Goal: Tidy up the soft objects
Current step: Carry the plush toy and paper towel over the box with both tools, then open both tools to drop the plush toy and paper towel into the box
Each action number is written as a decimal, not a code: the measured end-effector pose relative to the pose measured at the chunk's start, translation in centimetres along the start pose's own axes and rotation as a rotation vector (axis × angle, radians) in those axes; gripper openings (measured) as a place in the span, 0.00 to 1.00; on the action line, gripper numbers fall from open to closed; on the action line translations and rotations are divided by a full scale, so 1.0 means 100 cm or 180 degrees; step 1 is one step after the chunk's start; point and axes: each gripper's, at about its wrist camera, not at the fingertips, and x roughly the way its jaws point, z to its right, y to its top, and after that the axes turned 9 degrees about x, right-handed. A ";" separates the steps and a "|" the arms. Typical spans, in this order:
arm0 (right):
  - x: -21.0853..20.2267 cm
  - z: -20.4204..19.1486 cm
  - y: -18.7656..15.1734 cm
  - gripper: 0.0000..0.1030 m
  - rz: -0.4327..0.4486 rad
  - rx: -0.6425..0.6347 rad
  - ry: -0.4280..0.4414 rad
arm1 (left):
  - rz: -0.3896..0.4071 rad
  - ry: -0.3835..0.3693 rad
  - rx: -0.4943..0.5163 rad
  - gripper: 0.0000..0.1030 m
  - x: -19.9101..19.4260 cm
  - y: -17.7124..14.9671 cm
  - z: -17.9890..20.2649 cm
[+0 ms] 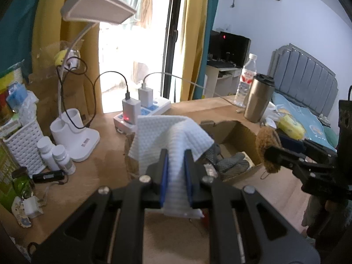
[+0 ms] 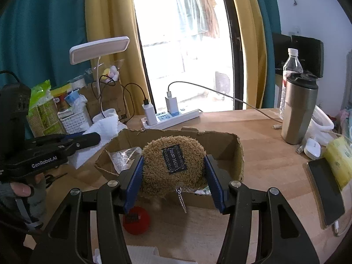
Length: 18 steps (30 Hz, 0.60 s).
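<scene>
A: How will the cloth (image 1: 169,138) handle?

B: Light and limp, I judge. The left gripper (image 1: 176,173) is clenched on a bunched fold, and the rest droops over the box (image 1: 244,132) edge. A pinch anywhere holds.

A: And the pouch (image 2: 173,165)?

B: Fuzzy, squashy. The right gripper (image 2: 173,176) clamps its sides, above the box.

A: Hidden?

B: Box contents partly covered; a red thing (image 2: 136,220) below is unclear.

Wooden tabletop (image 2: 264,154). Bearing: cardboard box (image 2: 238,154), power strip (image 2: 184,115), steel tumbler (image 2: 299,114), water bottle (image 2: 291,66), desk lamp (image 1: 74,140), red ball (image 2: 136,220), phone (image 2: 325,189).
</scene>
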 end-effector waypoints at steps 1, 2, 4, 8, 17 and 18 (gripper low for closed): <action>0.002 0.000 0.000 0.56 -0.0010 -0.0002 0.0004 | -0.0022 -0.0015 -0.0019 0.14 0.003 -0.001 -0.001; 0.004 -0.001 0.001 0.56 -0.0021 -0.0002 0.0006 | -0.0036 -0.0027 -0.0039 0.14 0.006 -0.001 -0.002; 0.007 -0.001 0.001 0.56 -0.0038 -0.0012 0.0008 | -0.0062 -0.0037 -0.0060 0.15 0.011 -0.002 -0.003; 0.014 -0.001 0.006 0.56 -0.0048 -0.0035 0.0013 | -0.0119 -0.0049 -0.0061 0.15 0.021 -0.001 -0.007; 0.039 -0.004 0.014 0.56 -0.0133 -0.0087 0.0098 | -0.0356 -0.0087 -0.0152 0.16 0.049 -0.005 -0.015; 0.041 -0.004 0.015 0.56 -0.0144 -0.0093 0.0111 | -0.0367 -0.0085 -0.0168 0.16 0.050 -0.005 -0.016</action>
